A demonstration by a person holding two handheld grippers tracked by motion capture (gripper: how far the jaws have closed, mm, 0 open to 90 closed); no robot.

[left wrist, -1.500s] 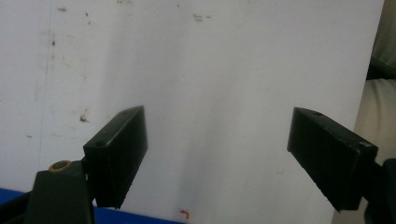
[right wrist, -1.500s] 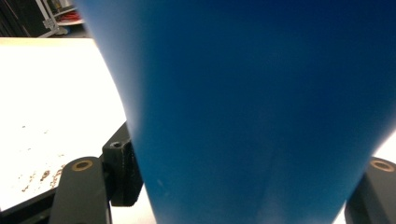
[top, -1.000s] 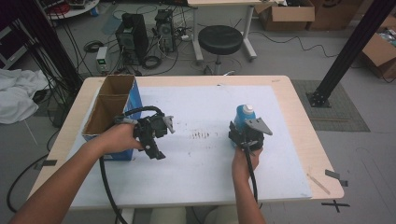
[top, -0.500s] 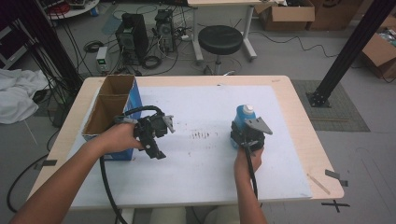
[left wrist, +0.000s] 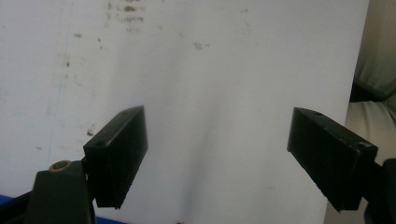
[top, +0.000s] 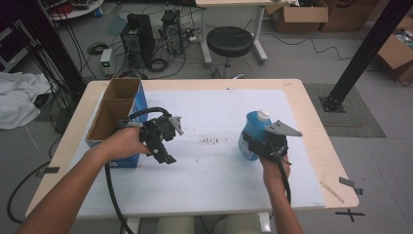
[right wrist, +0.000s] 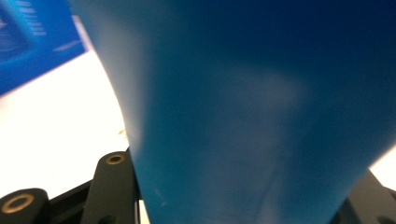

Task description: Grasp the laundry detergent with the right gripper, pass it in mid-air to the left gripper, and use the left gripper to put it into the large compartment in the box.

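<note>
Cardboard box (top: 114,117): stands open at the table's (top: 311,114) left edge, blue on its outer side, just behind the left hand; it looks empty, though its floor is partly in shadow.
Left gripper (top: 165,141): hovers low over the white sheet (top: 214,170) beside the box, pointed down and toward the person; its jaws stand wide apart with nothing between them, as in the earlier frames.
Left forearm: reaches in diagonally from the bottom left corner, wrist bent inward.
Blue bottle (top: 254,134): white-capped, right of centre on the sheet, now clamped and apparently lifted slightly off it.
Right gripper (top: 260,146): its jaws have just been closing and are now tight on the bottle's lower body.
Change: the bottle is secured, so carrying it toward the box seems the next step.
Right hand (top: 275,168): comes up from the bottom edge, holding the gripper nearly level.
</note>
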